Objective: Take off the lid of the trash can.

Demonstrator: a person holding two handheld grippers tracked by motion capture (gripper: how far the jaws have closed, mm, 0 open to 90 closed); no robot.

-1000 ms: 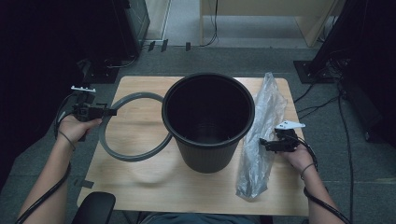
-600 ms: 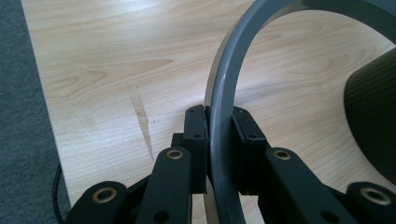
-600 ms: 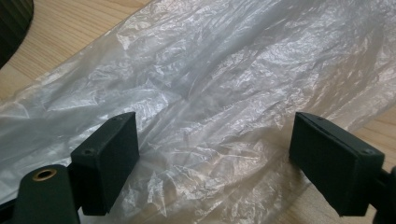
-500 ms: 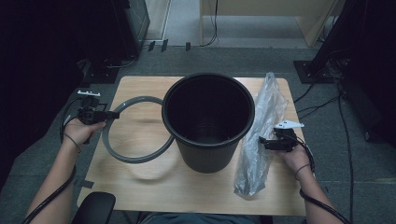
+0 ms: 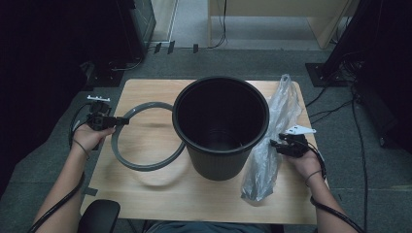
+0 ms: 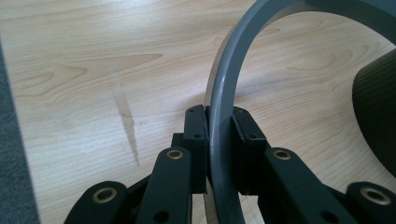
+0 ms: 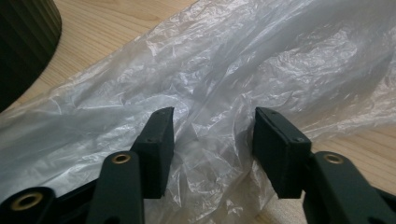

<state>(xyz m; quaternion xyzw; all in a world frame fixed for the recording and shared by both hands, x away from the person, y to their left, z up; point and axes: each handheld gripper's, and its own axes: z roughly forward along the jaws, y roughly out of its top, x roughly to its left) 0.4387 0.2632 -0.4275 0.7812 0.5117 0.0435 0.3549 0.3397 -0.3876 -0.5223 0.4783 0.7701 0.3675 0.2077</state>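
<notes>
Grey ring lower now, clenched in left gripper; right gripper just closing around bag.

In the left gripper view, the grey ring runs off the top edge beyond the jaws and off the bottom edge behind them, and the pads cover the stretch between. The black bucket, to the right of those jaws, is cut by the right edge. In the right gripper view, the clear plastic bag spills past every edge around the jaws, so its ends cannot be seen. In the high view, the bucket hides part of the ring.
</notes>
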